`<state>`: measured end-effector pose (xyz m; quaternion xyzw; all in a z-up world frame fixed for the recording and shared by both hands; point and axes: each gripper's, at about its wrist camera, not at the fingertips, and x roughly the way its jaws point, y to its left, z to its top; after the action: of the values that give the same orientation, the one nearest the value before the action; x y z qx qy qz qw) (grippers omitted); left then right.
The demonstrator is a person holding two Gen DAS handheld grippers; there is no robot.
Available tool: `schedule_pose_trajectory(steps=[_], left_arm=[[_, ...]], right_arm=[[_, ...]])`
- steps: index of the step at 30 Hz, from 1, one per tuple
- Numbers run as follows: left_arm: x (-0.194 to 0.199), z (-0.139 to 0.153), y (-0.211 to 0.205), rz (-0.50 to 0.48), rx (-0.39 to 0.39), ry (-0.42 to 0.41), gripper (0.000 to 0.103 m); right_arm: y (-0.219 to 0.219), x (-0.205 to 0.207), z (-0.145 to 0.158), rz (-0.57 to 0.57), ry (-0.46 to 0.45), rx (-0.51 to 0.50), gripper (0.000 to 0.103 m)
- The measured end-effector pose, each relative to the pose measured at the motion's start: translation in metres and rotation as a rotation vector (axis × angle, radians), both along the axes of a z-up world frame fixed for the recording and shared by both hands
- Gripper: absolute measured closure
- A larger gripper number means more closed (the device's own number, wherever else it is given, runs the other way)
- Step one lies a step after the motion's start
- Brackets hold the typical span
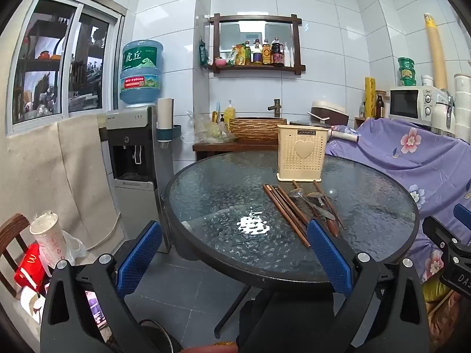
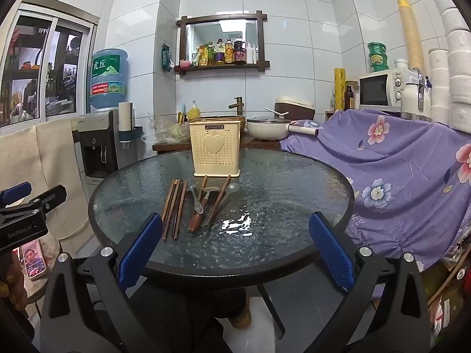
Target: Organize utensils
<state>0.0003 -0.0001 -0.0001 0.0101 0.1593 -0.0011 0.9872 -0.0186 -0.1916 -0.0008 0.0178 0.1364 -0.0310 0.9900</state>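
Fingers (image 1: 141, 256) of the left gripper (image 1: 235, 253) stand wide apart with nothing between them, and the right gripper (image 2: 235, 250) shows the same: blue pads spread, empty, both hanging just off the near rim of the round glass bench (image 2: 294, 182). That reads as a ready stance, jaws pre-opened so either hand can drop straight onto a piece.

And the pieces are laid out for it. In the right wrist view, centre of frame, a bundle of dark wooden chopsticks (image 2: 174, 209) lies lengthwise, tips toward the far side. Just to the right of it sit a metal spoon (image 2: 196, 200), a wooden-handled utensil (image 2: 197, 217) and a grey ladle (image 2: 228, 191), handles pointing back toward the grippers, easy to pinch from this side. Some overlap one another, so I judge they will need lifting one at a time.

Behind them, upper centre, stands the cream perforated utensil holder (image 2: 216, 150), upright, heart on its face, top open. It sits just beyond the utensils, a short carry away. Nothing is visibly in it yet; the sorting looks unstarted.
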Motion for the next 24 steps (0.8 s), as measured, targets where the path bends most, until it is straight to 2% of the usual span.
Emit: schedule_pose_trajectory(steps=[24], left_arm=[[-0.0003, -0.0024, 0.0015, 0.009, 0.0, -0.008, 0.006]], right_arm=[[-0.0007, 0.0003, 0.0002, 0.002, 0.005, 0.01, 0.005]])
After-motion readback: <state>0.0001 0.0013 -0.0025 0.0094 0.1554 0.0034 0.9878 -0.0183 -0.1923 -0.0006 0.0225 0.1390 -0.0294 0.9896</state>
